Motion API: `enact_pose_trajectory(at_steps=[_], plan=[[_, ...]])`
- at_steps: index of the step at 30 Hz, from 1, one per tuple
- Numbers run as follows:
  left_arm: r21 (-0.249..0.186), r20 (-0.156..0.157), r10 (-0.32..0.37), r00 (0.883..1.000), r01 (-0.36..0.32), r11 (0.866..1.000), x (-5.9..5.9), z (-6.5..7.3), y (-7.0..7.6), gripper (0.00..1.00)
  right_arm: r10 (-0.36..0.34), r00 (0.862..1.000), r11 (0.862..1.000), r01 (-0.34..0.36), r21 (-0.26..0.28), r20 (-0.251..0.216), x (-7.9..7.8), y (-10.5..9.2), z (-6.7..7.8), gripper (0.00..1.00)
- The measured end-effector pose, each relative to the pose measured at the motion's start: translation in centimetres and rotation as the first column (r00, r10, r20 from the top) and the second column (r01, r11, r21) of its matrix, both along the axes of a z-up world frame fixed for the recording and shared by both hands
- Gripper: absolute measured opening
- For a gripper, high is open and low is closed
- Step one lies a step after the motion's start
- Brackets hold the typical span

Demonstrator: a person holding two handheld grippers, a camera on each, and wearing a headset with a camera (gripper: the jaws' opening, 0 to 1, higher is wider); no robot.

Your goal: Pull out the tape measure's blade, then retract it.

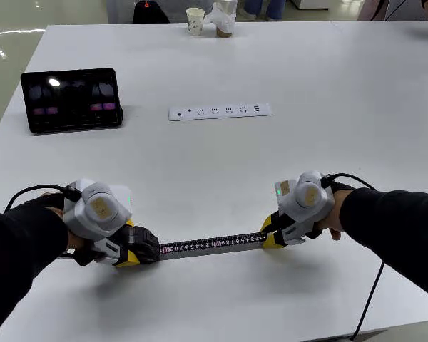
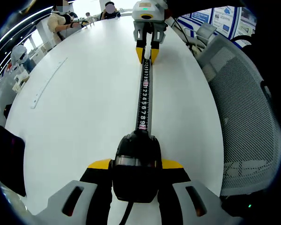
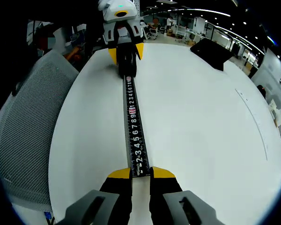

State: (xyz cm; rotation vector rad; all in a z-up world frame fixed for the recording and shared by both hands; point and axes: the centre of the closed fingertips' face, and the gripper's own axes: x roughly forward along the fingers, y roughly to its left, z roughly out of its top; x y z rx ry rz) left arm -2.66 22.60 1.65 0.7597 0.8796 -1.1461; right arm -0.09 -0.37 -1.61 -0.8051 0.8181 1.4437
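Note:
The black tape measure case [image 1: 141, 246] [image 2: 136, 164] rests on the white table, with my left gripper [image 1: 130, 249] [image 2: 136, 165] shut on it. Its black blade [image 1: 212, 244] [image 2: 144, 96] [image 3: 132, 126] with white numerals lies drawn out flat along the table to the right. My right gripper [image 1: 269, 239] [image 3: 140, 172] is shut on the blade's tip, its yellow fingertips [image 3: 163, 173] pinching the end. In the right gripper view the case [image 3: 126, 57] shows at the far end, held by the left gripper. In the left gripper view the right gripper [image 2: 147, 52] stands at the blade's far end.
A white power strip [image 1: 220, 111] lies mid-table. A black tablet [image 1: 71, 100] stands at the left. A paper cup [image 1: 195, 21] and a wrapped item [image 1: 223, 20] sit at the far edge. A grey mesh chair [image 2: 246, 117] stands beside the table's near edge.

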Motion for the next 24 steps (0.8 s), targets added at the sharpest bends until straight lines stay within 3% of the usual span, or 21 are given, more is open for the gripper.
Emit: enact_pose_trajectory(at_steps=[24], plan=[[-0.004,0.001,0.004,1.000,-0.004,1.000,-0.02,0.01,-0.17,0.31,-0.007,1.000,1.000,0.007,0.000,-0.007,0.05,-0.66,0.29,0.10]])
